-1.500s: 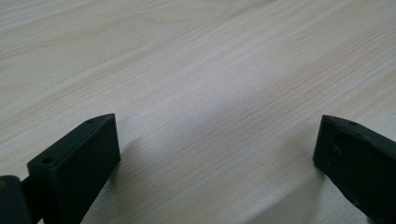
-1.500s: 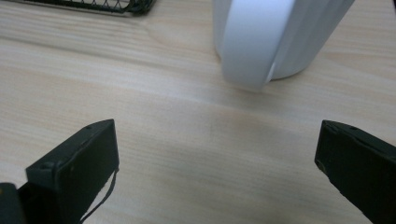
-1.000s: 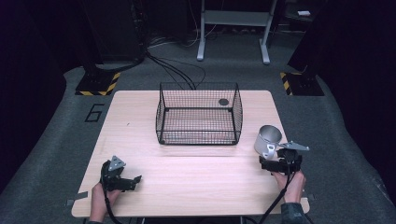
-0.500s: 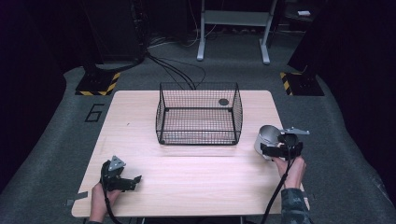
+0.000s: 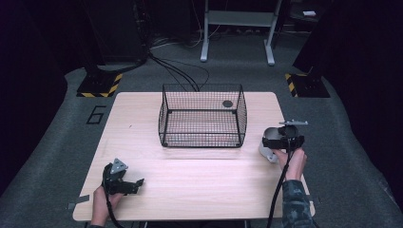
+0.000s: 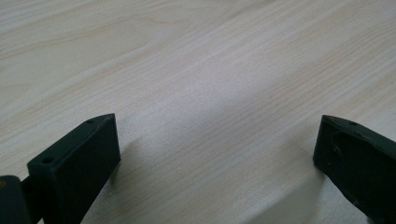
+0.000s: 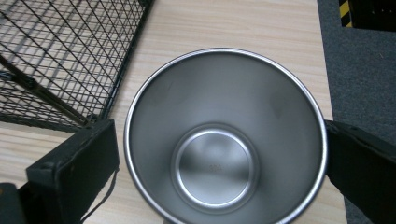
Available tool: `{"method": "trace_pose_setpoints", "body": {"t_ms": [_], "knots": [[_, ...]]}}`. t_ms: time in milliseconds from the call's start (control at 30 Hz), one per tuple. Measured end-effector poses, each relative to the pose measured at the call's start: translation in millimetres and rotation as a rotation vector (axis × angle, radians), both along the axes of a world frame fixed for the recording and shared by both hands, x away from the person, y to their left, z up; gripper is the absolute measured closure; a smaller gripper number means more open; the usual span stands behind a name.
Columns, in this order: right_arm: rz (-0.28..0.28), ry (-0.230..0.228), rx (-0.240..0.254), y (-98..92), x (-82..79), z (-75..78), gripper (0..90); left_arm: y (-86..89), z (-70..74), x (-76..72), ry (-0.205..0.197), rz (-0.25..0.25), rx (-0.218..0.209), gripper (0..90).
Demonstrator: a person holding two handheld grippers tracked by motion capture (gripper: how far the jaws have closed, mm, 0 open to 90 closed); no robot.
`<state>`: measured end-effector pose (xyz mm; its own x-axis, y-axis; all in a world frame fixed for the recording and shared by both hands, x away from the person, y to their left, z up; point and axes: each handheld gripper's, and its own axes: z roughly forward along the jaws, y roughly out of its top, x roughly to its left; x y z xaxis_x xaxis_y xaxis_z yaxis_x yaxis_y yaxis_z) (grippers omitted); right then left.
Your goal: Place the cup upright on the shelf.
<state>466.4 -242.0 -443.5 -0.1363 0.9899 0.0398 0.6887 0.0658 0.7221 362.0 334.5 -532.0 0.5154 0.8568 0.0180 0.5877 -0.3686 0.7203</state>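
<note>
While the right gripper point(image 7: 219, 154) straddles the steel cup point(image 7: 224, 135), spread wide and not clamped, its stiff, slippery wall likely wants a firm mid-height squeeze.

Lab/test bay: wood table point(image 5: 190, 190) on grey carpet point(image 5: 62, 142), hazard-striped stand feet point(image 5: 100, 90), floor cables point(image 5: 180, 71).

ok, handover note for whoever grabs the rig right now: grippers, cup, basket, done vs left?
Right gripper: jaws open either side of the steel cup, not clamped yet.
Left gripper: open, idle over bare table, near front-left.
Cup stands upright at the table's right edge, beside the wire basket.
Done: cup straddled.
Left: probably close, lift, and place it in the basket.
</note>
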Motion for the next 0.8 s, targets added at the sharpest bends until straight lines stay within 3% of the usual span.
{"method": "trace_pose_setpoints", "body": {"t_ms": [267, 667, 800], "knots": [[-0.012, 0.021, -0.025, 3.3, 8.9, -4.4, 2.2, -0.3, -0.2, 0.0, -0.002, 0.003, -0.005, 0.4], [-0.032, -0.01, -0.024, 3.5, 8.4, -7.8, 5.4, 0.0, -0.1, 0.0, -0.001, 0.0, 0.0, 0.5], [-0.015, -0.012, -0.028, 2.2, 7.8, -7.8, 5.6, 0.0, -0.1, 0.0, -0.001, 0.0, -0.001, 0.5]]}}
